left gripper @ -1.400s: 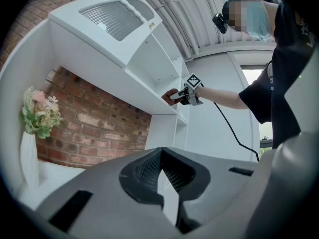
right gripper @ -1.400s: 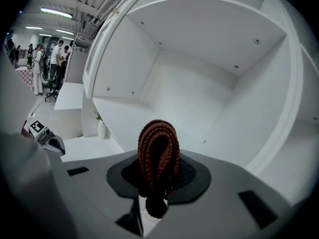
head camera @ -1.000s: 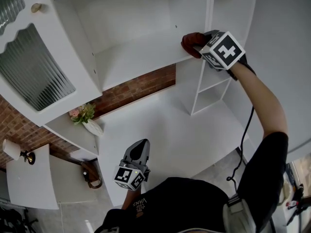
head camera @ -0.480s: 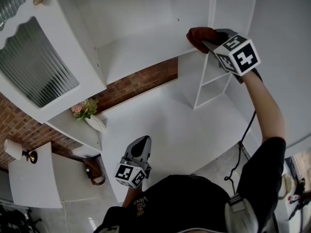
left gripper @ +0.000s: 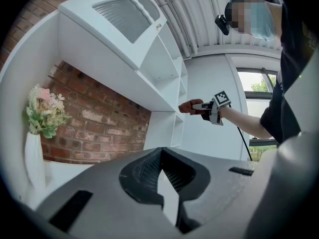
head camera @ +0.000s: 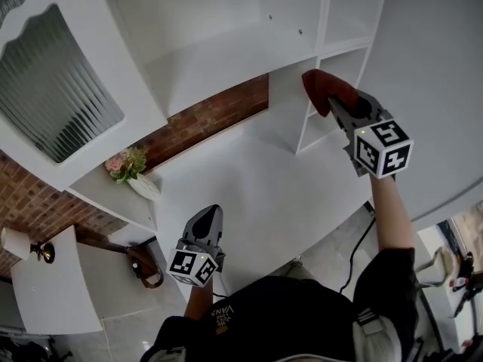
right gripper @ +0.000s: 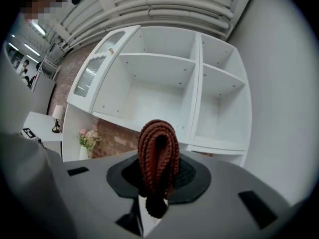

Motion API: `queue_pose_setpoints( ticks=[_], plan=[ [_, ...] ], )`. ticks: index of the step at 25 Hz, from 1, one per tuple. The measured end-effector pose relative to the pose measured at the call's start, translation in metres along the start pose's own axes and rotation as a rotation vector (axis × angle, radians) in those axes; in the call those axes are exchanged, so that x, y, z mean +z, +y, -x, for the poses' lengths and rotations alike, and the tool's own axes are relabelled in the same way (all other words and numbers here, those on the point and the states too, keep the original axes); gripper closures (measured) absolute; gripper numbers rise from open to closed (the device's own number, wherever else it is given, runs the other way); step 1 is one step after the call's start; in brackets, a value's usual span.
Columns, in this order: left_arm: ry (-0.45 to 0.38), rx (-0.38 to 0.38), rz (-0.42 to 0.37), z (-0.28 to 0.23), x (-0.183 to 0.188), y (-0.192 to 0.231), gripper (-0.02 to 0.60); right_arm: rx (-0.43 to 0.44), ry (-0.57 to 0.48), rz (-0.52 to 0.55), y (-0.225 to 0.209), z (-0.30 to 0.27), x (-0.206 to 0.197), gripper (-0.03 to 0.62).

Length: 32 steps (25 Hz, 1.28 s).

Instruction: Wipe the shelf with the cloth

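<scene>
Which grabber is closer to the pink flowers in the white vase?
Left. The left gripper hangs below and right of the flowers in the head view; the right gripper, holding the cloth, is much farther away, up by the shelf.

White shelf point(head camera: 226, 66) at 12 o'clock, white worktop point(head camera: 256, 187) spread below it; at 9 o'clock, a vase of flowers point(head camera: 136, 178) (upright) on a side ledge point(head camera: 106, 196).

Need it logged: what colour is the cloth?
Reddish-brown cloth, clearest in the right gripper view.
</scene>
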<state>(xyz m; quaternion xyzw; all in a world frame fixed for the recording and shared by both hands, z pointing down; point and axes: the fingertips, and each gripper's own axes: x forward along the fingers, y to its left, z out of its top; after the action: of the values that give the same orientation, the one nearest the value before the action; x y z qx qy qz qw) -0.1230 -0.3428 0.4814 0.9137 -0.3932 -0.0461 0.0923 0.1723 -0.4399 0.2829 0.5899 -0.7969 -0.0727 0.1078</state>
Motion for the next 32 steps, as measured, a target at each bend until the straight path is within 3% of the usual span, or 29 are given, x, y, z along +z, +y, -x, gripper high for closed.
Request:
queue_pose_setpoints(
  ticks=[11,23,32],
  plan=[
    [-0.001,-0.109,-0.026,-0.029,0.001,-0.05,0.574,-0.015,0.053,-0.186,0.041,0.079,-0.104,0.503],
    [0.029,-0.096,-0.036,-0.028,-0.021,-0.144,0.574,0.055,0.111,-0.257,0.052,0.17,-0.173,0.503],
    [0.029,-0.06,-0.049,-0.005,-0.037,-0.213,0.575,0.09,0.105,-0.292,0.052,0.234,-0.197,0.504]
  ],
)
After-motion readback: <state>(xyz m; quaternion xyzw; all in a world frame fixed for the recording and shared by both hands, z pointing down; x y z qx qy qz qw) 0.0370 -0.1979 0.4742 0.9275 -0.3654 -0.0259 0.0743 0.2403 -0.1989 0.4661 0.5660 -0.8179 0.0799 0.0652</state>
